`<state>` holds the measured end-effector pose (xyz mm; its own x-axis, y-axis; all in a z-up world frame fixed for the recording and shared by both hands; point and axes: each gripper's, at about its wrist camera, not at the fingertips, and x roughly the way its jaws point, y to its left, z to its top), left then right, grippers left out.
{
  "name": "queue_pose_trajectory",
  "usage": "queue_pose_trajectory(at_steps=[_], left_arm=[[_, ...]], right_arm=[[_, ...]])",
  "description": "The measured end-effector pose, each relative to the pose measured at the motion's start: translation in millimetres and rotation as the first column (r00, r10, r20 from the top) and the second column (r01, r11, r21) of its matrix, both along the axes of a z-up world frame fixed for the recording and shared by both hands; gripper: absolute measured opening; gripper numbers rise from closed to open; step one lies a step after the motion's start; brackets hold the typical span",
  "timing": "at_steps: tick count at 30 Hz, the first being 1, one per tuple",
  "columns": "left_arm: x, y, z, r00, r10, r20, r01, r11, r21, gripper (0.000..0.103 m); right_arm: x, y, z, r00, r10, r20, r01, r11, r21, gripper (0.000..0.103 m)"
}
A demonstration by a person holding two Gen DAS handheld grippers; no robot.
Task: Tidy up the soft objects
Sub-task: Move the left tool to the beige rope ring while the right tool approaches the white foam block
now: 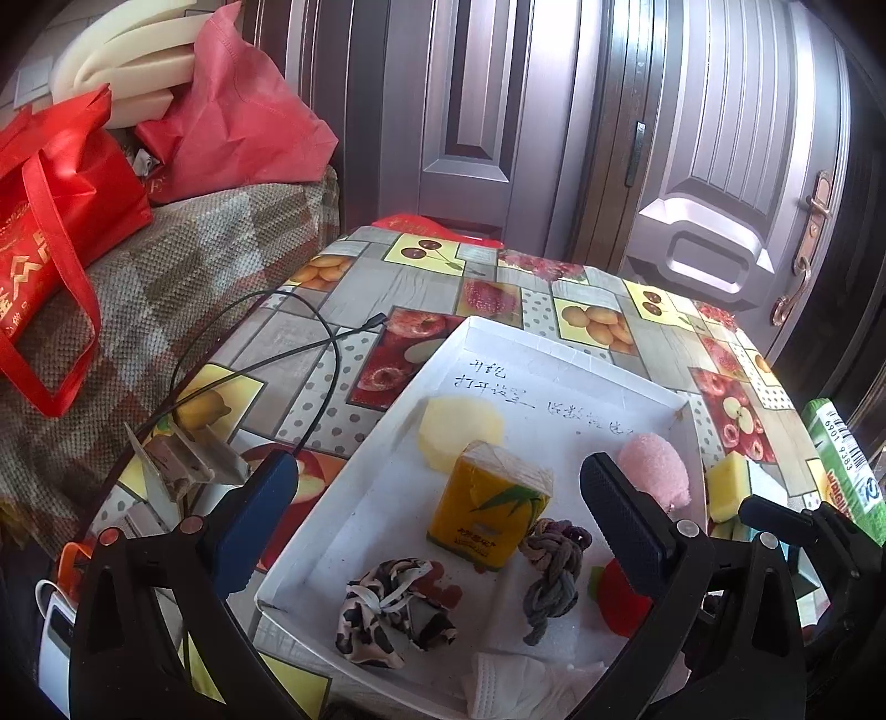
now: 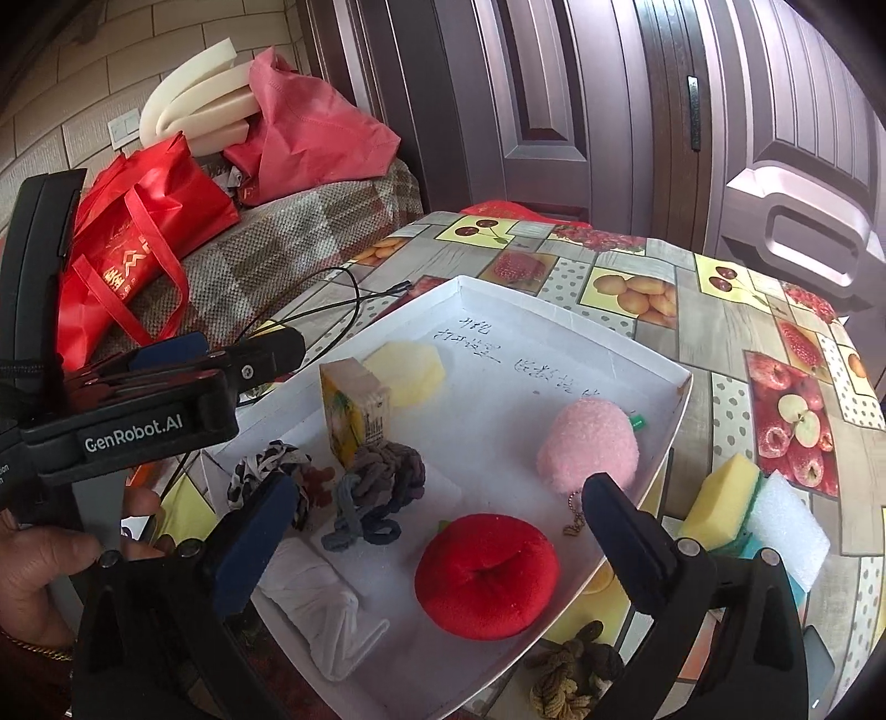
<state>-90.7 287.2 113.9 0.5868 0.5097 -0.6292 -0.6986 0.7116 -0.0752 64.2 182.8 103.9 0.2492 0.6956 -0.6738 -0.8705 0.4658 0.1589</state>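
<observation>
Around the work area: door, sofa, bags, cable.
A desk (image 1: 598,288) wears a fruit-print cloth, and a black cable (image 1: 326,354) lies on it. Behind stands a brown panelled door (image 1: 720,166). On the checked sofa (image 1: 166,288) rest a red bag (image 1: 50,221), a pink bag (image 1: 232,111) and white foam pieces (image 1: 122,50).

A fruit-print table (image 2: 714,332) carries a white tray (image 2: 673,421), a sponge (image 2: 725,487), a cable (image 1: 326,354) and a knotted rope (image 2: 570,673).

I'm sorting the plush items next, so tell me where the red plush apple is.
The red plush apple lies inside the white tray, near its front right edge in the right wrist view, just below the pink plush.
</observation>
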Motion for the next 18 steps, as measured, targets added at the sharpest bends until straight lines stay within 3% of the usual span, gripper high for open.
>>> queue_pose_trajectory(at_steps=[4,11,18], left_arm=[[-1.3,-14.8,5.6,0.999,-0.025,-0.022,0.026,0.999,0.037,0.103],[-1.5,-38.1,10.5,0.995,-0.092,-0.025,0.092,0.995,0.034,0.103],[9.0,-69.8,11.9,0.982,-0.185,-0.045,0.186,0.982,0.029,0.103]], right_arm=[[-5.8,-13.8,5.7,1.000,-0.017,0.019,0.017,1.000,-0.002,0.103],[-4.3,-49.8,10.5,0.995,-0.093,0.017,0.093,0.996,0.004,0.103],[11.4,-121.2,1.1,0.964,-0.262,-0.032,0.263,0.965,0.007,0.103]])
